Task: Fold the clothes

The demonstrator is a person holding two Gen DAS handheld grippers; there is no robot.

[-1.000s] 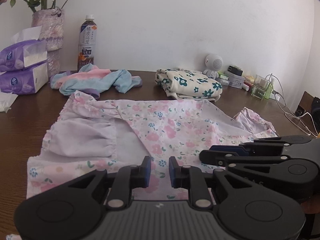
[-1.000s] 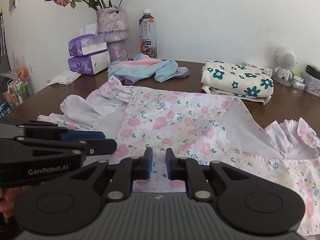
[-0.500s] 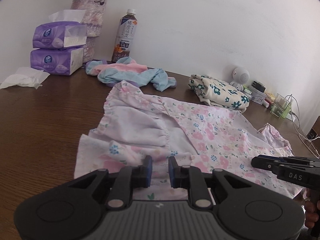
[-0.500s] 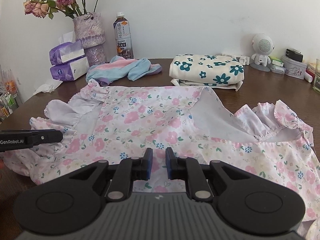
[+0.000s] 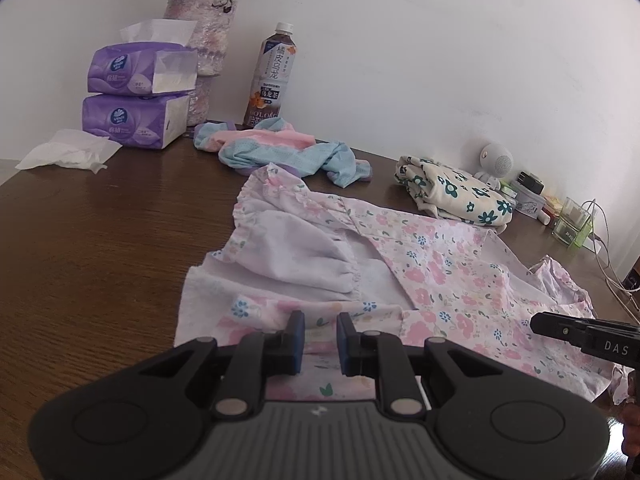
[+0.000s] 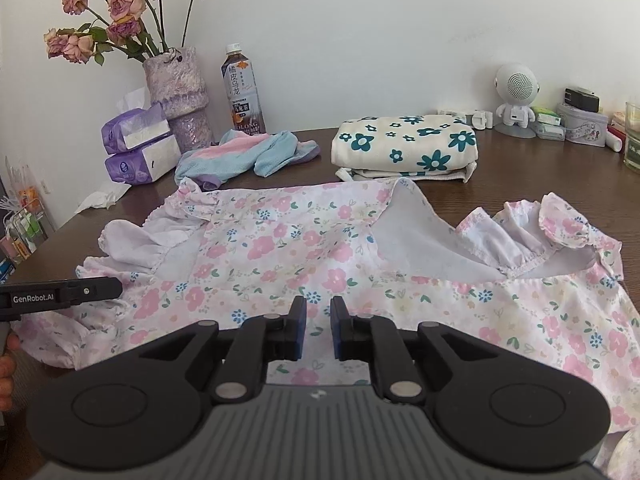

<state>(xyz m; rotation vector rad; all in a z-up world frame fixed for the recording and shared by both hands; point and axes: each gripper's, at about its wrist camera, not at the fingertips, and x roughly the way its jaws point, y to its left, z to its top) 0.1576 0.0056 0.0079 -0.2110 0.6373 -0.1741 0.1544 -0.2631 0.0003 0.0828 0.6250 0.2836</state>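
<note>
A pink floral garment (image 5: 440, 280) (image 6: 300, 248) lies spread on the dark wooden table (image 5: 100, 240), its sleeves turned inward. My left gripper (image 5: 320, 320) hovers over the near hem at the garment's left side. Its jaws stand a narrow gap apart, with only the cloth below showing between them. My right gripper (image 6: 318, 304) sits over the near hem further right, also with a narrow empty gap. Each gripper's tip shows at the edge of the other view: the right gripper (image 5: 560, 328), the left gripper (image 6: 100, 288).
A folded cream garment with teal flowers (image 6: 404, 148) and a crumpled blue-pink garment (image 6: 248, 156) lie behind. Tissue packs (image 5: 136, 92), a vase (image 6: 176, 92), a tea bottle (image 6: 242, 92), a white figurine (image 6: 516, 96) and small boxes line the wall. Cables (image 5: 600, 240) hang at the right edge.
The two grippers were side by side at the middle of the hem and have moved apart, the left one leftward, the right one rightward. The garment lies as before.
</note>
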